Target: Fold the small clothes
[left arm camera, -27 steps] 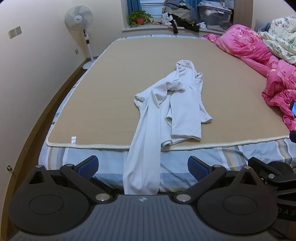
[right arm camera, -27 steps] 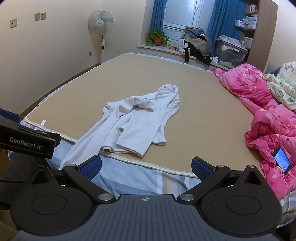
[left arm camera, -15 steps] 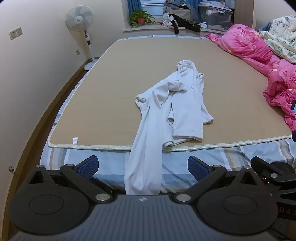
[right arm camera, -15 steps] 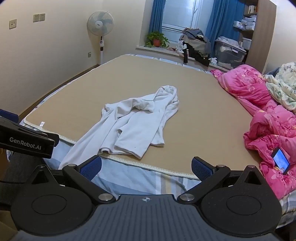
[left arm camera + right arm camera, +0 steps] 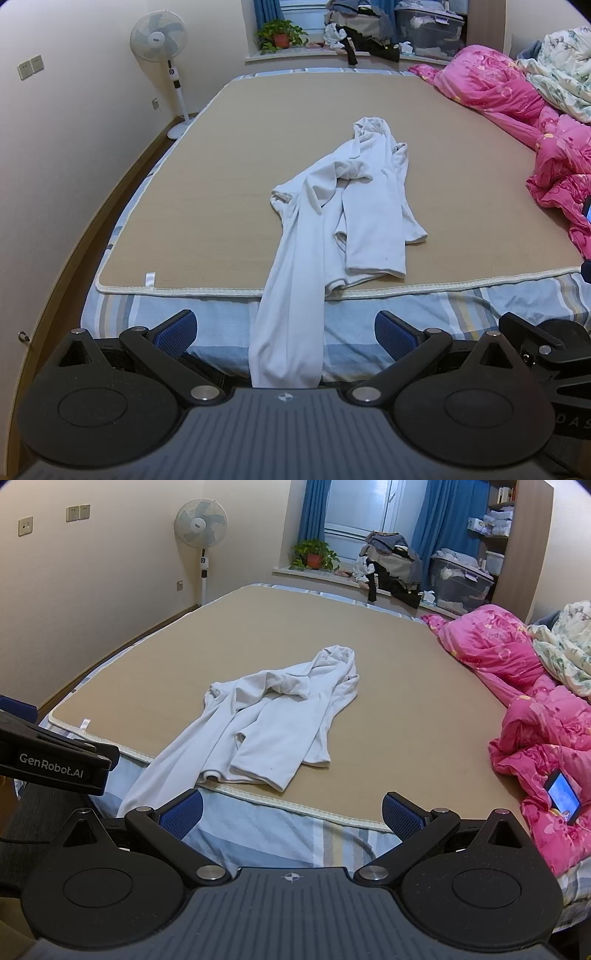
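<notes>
A crumpled white garment [image 5: 354, 206] lies on the tan bed mat [image 5: 221, 184], one long part hanging over the near bed edge. It also shows in the right wrist view [image 5: 280, 720] on the mat [image 5: 406, 701]. My left gripper [image 5: 284, 332] is open and empty at the bed's near edge, the hanging part between its blue pads [image 5: 177, 330]. My right gripper [image 5: 291, 812] is open and empty, right of the garment's hanging part. The left gripper's body [image 5: 55, 760] shows at the left of the right wrist view.
A pink quilt [image 5: 535, 709] with a phone [image 5: 563, 792] on it lies on the bed's right side. A standing fan [image 5: 162, 59] is by the left wall. A clothes pile [image 5: 391, 565] and potted plant [image 5: 314, 554] sit on the window sill.
Both grippers have drifted slightly back and up from the bed; the garment sits a little lower in both views. The garment itself has not moved.
</notes>
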